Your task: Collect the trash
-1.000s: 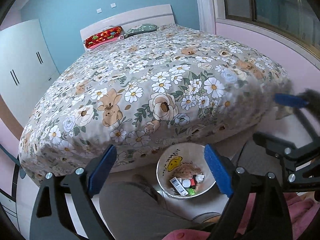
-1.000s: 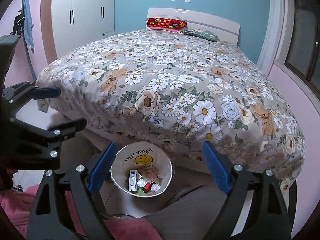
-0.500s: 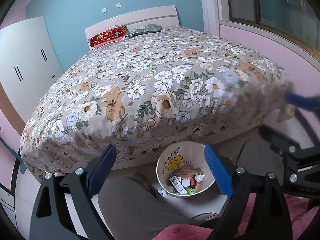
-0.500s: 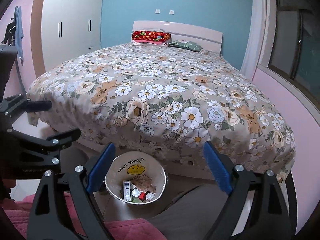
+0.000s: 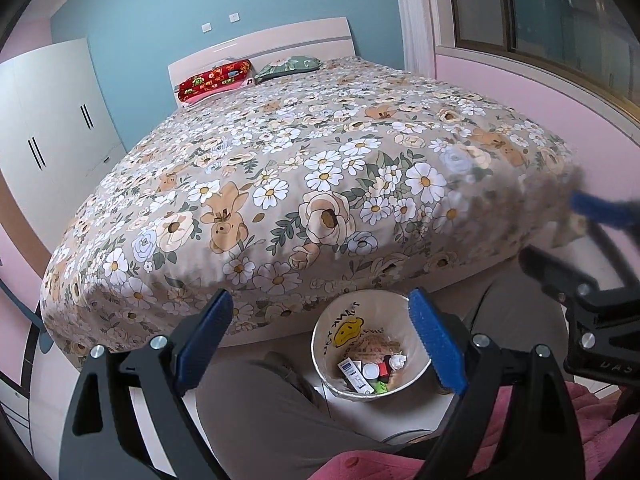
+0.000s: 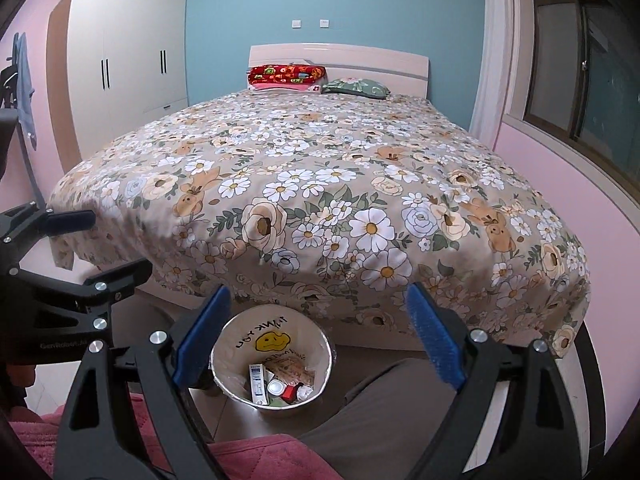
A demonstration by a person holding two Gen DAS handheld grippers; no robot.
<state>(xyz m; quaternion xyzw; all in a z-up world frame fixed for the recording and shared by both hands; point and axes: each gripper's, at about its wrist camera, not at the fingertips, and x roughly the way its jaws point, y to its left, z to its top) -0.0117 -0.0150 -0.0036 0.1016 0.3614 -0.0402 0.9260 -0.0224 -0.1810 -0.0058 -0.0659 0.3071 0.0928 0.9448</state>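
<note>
Left tool (image 5: 320, 340): blue pads spread wide, nothing between them, angled down toward the floor at the foot of the bed.
Right tool (image 6: 316, 336): pads likewise spread wide and empty, tilted down the same way.
Trash bin (image 6: 236, 376): a round, bag-lined bin on the floor, below and just ahead of both tools, close against the end of the bed (image 6: 320, 184).
Trash in the bin (image 6: 280, 386): a small white carton, a cap, a red bit and crumpled wrappers lie at the bottom.
Bin from the left tool: its mouth (image 5: 320, 352) sits under the right-hand pad, so it lies ahead and a little right.
Bin from the right tool: ahead and slightly toward the left-hand pad, nearly centred.
Nearer hand: my guess is the right, though both are close.
Loose trash: none that I can see on the bedspread or the visible floor.
Person: knees in grey trousers (image 5: 280, 420) either side of the bin.
Judgement: collecting looks about done.
</note>
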